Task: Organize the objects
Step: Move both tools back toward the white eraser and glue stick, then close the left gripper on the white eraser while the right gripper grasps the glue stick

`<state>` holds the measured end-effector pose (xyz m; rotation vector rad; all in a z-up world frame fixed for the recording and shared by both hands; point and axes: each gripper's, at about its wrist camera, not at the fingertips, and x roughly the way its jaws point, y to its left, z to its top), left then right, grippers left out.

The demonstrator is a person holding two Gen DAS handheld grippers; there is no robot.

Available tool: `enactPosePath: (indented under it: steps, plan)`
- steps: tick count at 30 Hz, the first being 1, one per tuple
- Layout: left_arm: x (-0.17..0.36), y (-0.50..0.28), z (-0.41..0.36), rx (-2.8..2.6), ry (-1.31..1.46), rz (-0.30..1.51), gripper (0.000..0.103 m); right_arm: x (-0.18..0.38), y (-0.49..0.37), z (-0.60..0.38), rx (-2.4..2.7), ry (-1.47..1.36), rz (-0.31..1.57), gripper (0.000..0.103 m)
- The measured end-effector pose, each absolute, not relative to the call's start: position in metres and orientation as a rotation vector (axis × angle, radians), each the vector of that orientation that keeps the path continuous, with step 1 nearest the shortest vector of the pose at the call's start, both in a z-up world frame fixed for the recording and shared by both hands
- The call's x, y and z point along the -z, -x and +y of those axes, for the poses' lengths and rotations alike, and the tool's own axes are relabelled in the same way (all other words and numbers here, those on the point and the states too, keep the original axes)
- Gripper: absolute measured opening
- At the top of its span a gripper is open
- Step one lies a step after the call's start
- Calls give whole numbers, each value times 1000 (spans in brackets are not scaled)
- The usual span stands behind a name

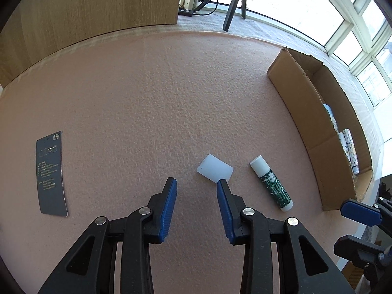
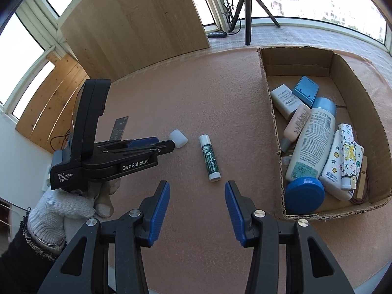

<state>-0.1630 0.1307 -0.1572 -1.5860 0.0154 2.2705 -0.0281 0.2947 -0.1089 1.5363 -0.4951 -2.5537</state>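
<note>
The left gripper (image 1: 196, 182) hangs over the pink felt mat (image 1: 147, 98), jaws apart with nothing between them. The translucent white cap (image 1: 214, 170) lies just ahead of its right fingertip; whether they touch I cannot tell. The green lip balm tube (image 1: 271, 183) lies further to the right, near the cardboard box (image 1: 294, 103). A dark card (image 1: 51, 172) lies well to the left. The right gripper (image 2: 197, 187) also stands apart and empty, the tube (image 2: 209, 157) just ahead, the box (image 2: 274, 122) of toiletries to its right.
</note>
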Motion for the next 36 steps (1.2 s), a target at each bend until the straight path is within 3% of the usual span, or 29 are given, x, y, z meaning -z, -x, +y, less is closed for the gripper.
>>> enactPosePath:
  steps: [5,12,17,28,36]
  plan:
    - [152,164,134,-2245,1559,21,47,125,48,284,2546,-1587,-426,42]
    - [156,167,149,-2227,1534,131,47,140,60,277,2528,-1653,-379,29]
    - [162,169,160,-2220,1525,194,47,145,62,275,2527,-1680,-359,29]
    - [167,181,137,-2286,1556,131,32,152,76,269,2531,-1715,-307,29]
    - [166,181,132,-2287,1557,98,29,162,88,261,2522,-1761,-236,25]
